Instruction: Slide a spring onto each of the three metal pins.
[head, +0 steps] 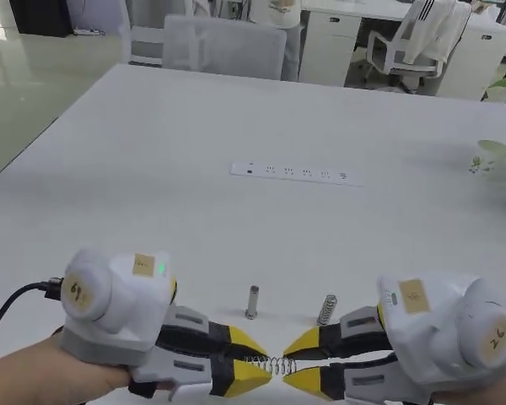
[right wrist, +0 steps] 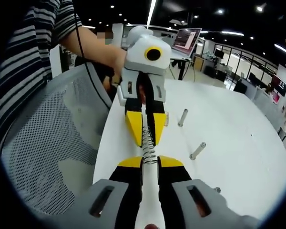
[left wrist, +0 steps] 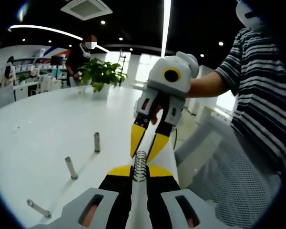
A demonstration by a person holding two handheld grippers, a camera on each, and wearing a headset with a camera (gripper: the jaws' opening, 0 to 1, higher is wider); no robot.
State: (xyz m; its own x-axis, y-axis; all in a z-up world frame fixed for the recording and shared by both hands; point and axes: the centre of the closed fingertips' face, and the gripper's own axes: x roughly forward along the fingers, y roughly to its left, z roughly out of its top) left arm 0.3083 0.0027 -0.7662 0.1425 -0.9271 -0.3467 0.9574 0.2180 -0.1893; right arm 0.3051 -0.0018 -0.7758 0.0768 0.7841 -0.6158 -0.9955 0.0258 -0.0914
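A small steel spring hangs level between the two grippers, near the table's front edge. My left gripper is shut on its left end and my right gripper on its right end. In the left gripper view the spring rises from my left gripper toward the right gripper. In the right gripper view the spring runs from my right gripper to the left gripper. Just beyond the tips stand a bare pin and a pin wearing a spring. A third pin stands further left.
A white power strip lies mid-table. At the right edge sits a small potted plant. Chairs and desks stand beyond the far edge. A mesh chair and a person in a striped shirt are at the near edge.
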